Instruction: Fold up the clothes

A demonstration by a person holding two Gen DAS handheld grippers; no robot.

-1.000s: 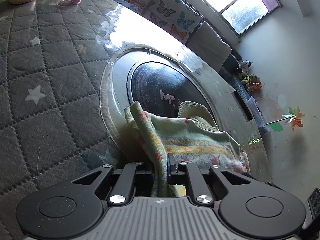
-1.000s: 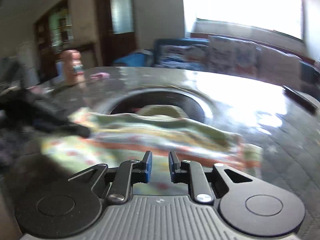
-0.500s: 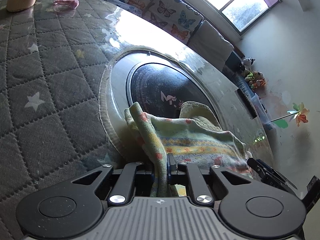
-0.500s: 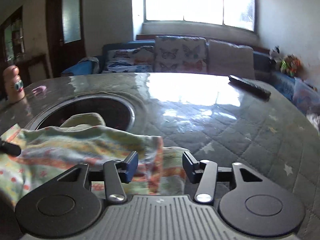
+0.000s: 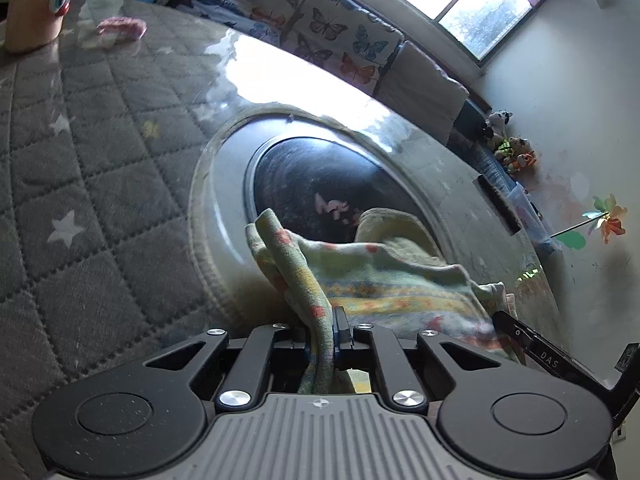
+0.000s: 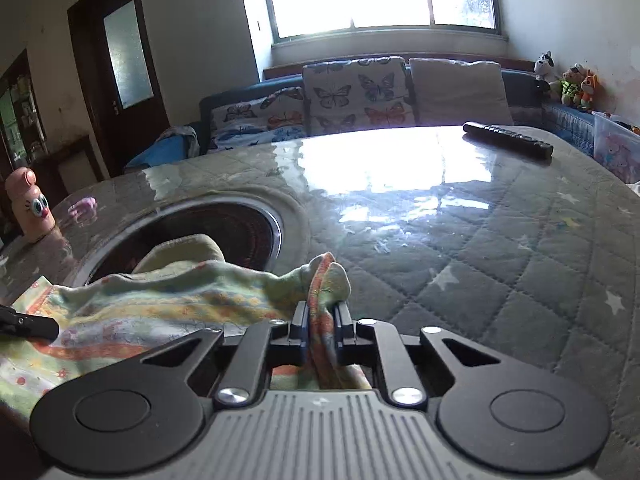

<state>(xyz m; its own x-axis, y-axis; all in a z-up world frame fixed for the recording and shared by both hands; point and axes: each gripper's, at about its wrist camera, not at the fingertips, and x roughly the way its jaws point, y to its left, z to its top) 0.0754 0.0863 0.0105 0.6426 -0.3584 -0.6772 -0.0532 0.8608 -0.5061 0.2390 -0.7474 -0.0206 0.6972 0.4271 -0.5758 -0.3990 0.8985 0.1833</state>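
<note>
Quilted grey surface [image 6: 500, 280] with a round dark inset [image 5: 320, 176] carries a pastel patterned cloth [image 5: 392, 280], bunched between both tongs. Left tongs [image 5: 322, 330] are clenched on one corner; right tongs [image 6: 322, 320] are closing, pinching the opposite corner.

Bench [image 6: 500, 280]: grey quilted star cover under glossy sheet, round dark hob [image 6: 224, 224] inset. On it: patterned cloth [image 6: 168, 300], remote [image 6: 508, 138], pink figurine [image 6: 30, 204], small pink item [image 6: 82, 206].
</note>
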